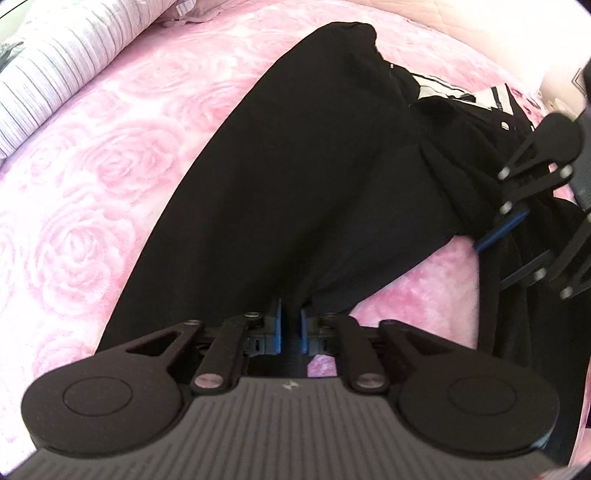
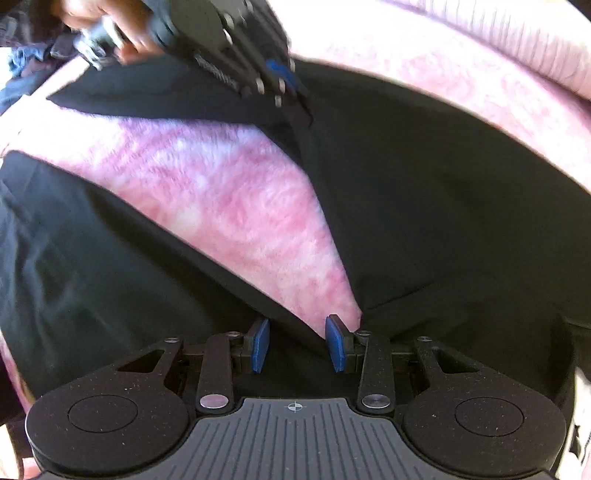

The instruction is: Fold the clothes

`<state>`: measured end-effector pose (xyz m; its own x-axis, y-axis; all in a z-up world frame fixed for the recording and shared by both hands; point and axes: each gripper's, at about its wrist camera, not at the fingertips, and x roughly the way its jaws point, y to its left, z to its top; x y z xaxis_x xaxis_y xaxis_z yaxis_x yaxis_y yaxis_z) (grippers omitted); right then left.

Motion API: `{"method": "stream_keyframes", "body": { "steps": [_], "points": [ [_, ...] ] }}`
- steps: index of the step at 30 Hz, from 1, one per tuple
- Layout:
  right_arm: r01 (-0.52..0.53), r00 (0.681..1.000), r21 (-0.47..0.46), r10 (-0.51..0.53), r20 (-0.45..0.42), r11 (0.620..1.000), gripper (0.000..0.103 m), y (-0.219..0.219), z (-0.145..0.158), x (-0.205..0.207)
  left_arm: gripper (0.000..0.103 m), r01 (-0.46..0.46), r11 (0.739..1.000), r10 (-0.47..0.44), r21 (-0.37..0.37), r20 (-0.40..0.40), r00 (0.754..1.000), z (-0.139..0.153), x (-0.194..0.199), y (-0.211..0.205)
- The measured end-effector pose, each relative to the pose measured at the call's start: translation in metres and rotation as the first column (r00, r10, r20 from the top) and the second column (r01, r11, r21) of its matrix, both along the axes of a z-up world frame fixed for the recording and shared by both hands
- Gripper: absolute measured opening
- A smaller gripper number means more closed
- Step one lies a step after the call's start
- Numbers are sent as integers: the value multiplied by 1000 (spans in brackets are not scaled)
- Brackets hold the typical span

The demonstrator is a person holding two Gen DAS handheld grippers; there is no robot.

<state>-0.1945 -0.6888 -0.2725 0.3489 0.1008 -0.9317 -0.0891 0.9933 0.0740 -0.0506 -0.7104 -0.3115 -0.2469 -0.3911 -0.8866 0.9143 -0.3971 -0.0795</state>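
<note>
A black garment [image 1: 295, 166] lies spread on a pink rose-patterned blanket [image 1: 92, 184], with a white striped patch [image 1: 443, 88] at its far end. My left gripper [image 1: 290, 325] is shut on a pinch of the black cloth, which runs up between its blue pads. The right wrist view shows the same gripper [image 2: 291, 88] at the top, nipping a raised fold of the garment [image 2: 443, 203]. My right gripper [image 2: 298, 343] stands open just above a cloth edge, both inner pad faces bare. In the left wrist view it [image 1: 511, 251] sits at the garment's right side.
A striped pillow [image 1: 55, 66] lies at the far left of the bed. A person's hand [image 2: 129, 33] holds the left gripper. Blue clothing [image 2: 22, 62] is bunched at the top left. Bare blanket [image 2: 229, 206] shows between two parts of the garment.
</note>
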Motion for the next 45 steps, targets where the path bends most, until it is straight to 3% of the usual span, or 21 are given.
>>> {"method": "stream_keyframes", "body": {
  "steps": [2, 5, 10, 15, 18, 20, 24, 26, 27, 36, 41, 45],
  "points": [
    [27, 997, -47, -24, 69, 999, 37, -2, 11, 2, 25, -10, 1000, 10, 1, -5, 1000, 0, 7, 3],
    [35, 992, -178, -11, 129, 983, 37, -3, 10, 18, 25, -15, 1000, 15, 3, -13, 1000, 4, 8, 12],
    [-83, 992, -315, 107, 61, 945, 37, 3, -21, 42, 25, 22, 1000, -22, -8, 4, 1000, 0, -2, 7],
    [-102, 990, -360, 129, 52, 927, 37, 0, -18, 48, 25, 62, 998, -62, -17, 17, 998, -5, -9, 13],
    [-122, 991, -307, 130, 8, 944, 37, -2, -18, 53, 25, 40, 999, -40, -20, 18, 999, -8, -5, 16],
    [-179, 984, -311, 177, -34, 934, 37, 3, -28, 54, 26, 17, 1000, -17, -16, 10, 1000, -10, -1, 15],
    [-163, 987, -290, 160, -34, 943, 36, -1, -34, 59, 26, 42, 999, -42, -25, 30, 999, -12, -4, 15],
    [-164, 986, -261, 158, -45, 951, 7, 0, -34, 60, 26, 55, 998, -54, -29, 37, 998, -11, -6, 19],
    [-176, 984, -260, 169, -51, 949, 2, 3, -32, 58, 26, 57, 998, -56, -32, 43, 998, -9, -7, 22],
    [-310, 950, -257, 289, -117, 915, 0, 39, -15, 9, 24, 43, 999, -40, -21, 122, 992, 10, -4, 119],
    [-367, 928, -282, 331, -169, 886, 0, 51, -17, 11, 24, -77, 997, 74, 12, 172, 982, 8, 12, 182],
    [-382, 922, -335, 328, -207, 861, 0, 64, -11, 11, 25, -205, 979, 199, 0, 239, 950, 15, 41, 229]
  ]
}}
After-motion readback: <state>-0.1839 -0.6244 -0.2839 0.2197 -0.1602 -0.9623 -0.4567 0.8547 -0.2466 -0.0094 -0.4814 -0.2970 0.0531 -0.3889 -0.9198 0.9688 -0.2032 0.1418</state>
